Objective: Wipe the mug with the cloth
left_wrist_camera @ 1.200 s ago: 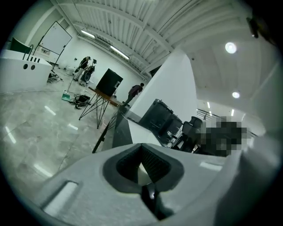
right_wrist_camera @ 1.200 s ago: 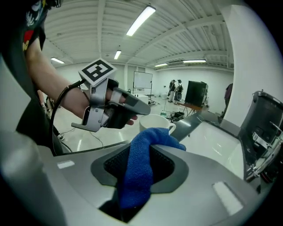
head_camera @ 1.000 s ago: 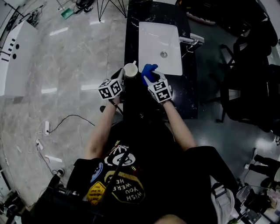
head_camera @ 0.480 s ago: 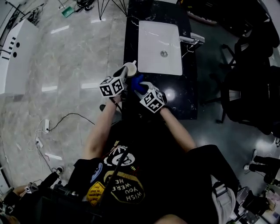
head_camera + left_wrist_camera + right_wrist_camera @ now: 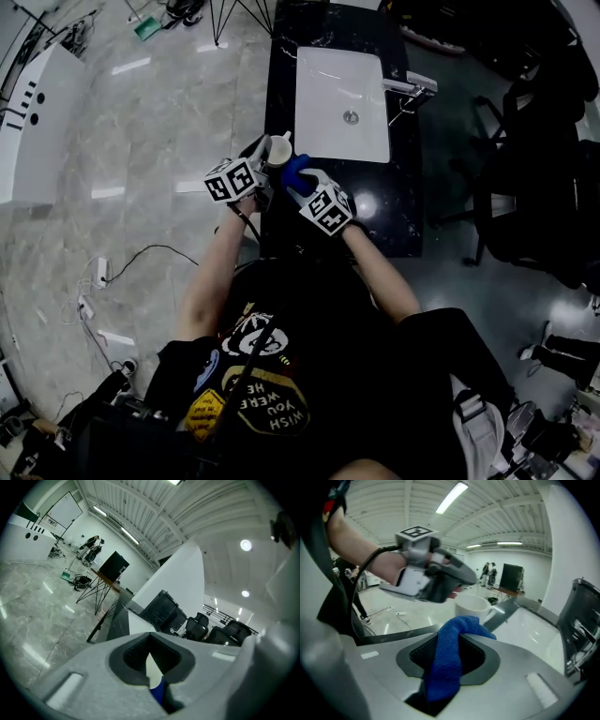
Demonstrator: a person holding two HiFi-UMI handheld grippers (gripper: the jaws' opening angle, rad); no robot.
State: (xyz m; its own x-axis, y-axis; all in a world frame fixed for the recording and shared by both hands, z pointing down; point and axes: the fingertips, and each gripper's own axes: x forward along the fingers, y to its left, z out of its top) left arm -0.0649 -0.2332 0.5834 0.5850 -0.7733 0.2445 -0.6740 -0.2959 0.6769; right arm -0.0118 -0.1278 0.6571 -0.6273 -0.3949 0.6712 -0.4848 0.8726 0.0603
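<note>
My left gripper (image 5: pixel 265 155) holds a white mug (image 5: pixel 278 150) over the black counter's left edge. In the left gripper view the jaws (image 5: pixel 154 677) are shut on a sliver of the mug's wall (image 5: pixel 152 667), with blue cloth (image 5: pixel 158 693) showing just below. My right gripper (image 5: pixel 302 180) is shut on a blue cloth (image 5: pixel 294 172), which sits right beside the mug. The right gripper view shows the cloth (image 5: pixel 447 658) bunched between the jaws, its top fold reaching up to the mug (image 5: pixel 471 606) held by the left gripper (image 5: pixel 431 576).
A white sink basin (image 5: pixel 342 89) with a faucet (image 5: pixel 410 89) lies just beyond on the black counter (image 5: pixel 394 206). Grey tiled floor with a cable (image 5: pixel 150 251) is on the left. Dark office chairs (image 5: pixel 534 187) stand on the right.
The right gripper has carried the cloth leftward, from beside the sink corner up against the mug. The left gripper has shifted slightly with the mug.
</note>
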